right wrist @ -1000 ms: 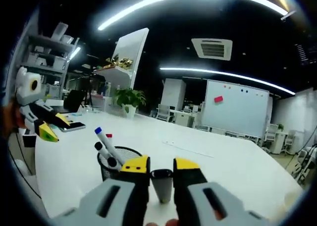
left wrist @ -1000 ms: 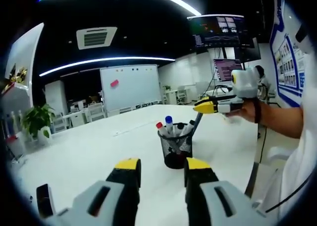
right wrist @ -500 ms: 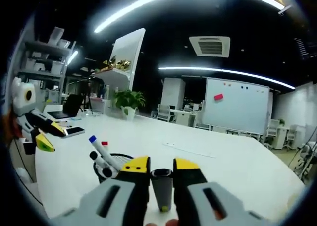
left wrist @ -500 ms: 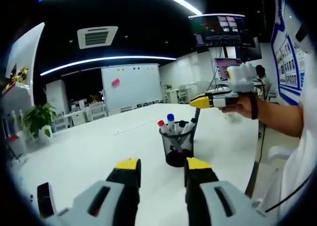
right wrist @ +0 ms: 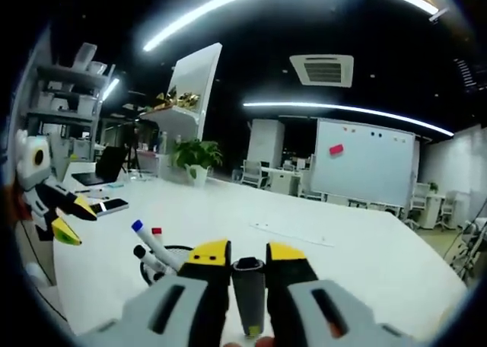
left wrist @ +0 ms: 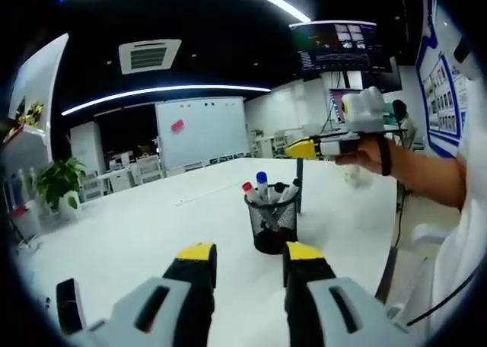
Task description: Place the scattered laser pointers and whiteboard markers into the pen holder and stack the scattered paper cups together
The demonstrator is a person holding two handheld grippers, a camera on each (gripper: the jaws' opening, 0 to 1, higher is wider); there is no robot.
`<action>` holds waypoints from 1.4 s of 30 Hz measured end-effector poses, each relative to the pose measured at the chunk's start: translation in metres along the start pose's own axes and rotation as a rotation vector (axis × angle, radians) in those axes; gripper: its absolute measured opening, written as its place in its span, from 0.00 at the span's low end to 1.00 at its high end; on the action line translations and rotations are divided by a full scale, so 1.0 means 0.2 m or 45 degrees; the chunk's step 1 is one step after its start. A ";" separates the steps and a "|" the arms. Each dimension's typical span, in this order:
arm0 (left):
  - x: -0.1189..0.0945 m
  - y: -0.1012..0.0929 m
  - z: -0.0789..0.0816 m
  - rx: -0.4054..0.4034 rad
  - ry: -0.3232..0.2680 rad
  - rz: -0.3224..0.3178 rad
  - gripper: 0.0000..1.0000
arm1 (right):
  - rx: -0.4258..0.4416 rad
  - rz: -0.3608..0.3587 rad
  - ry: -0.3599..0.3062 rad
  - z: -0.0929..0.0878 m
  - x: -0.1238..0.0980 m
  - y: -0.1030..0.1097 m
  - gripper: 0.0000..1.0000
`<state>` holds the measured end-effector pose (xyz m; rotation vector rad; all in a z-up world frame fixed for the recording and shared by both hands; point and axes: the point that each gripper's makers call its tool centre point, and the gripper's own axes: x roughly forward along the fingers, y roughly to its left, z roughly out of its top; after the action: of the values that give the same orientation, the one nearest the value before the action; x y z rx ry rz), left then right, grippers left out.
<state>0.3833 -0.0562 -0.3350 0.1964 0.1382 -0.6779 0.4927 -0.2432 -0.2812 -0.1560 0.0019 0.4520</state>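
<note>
While the right hand-held gripper [left wrist: 298,148] clamps a dark marker [left wrist: 299,186] upright above the pen holder [left wrist: 272,225], the left hand-held gripper [left wrist: 248,257] gapes.

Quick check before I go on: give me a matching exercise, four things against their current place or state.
Things:
1. laser pointer
2. pen holder
3. left gripper
4. blue-capped marker

States:
A. open, holding nothing
B. black mesh, on the white table
C. clamped upright in the right gripper
D. standing in the holder

Pairs: 1-C, 2-B, 3-A, 4-D
</note>
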 end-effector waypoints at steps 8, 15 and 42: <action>-0.01 -0.01 0.00 0.004 0.000 -0.005 0.36 | -0.027 0.000 -0.049 0.12 0.01 0.00 0.18; -0.01 0.00 0.00 0.002 -0.001 -0.002 0.36 | -0.068 0.013 -0.115 0.29 0.01 0.01 0.17; -0.01 -0.01 0.01 0.024 0.001 -0.016 0.36 | -0.058 0.177 -0.230 0.55 0.06 0.24 0.17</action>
<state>0.3798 -0.0571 -0.3329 0.2144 0.1337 -0.6915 0.4793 -0.1779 -0.1798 -0.1600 -0.1759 0.6037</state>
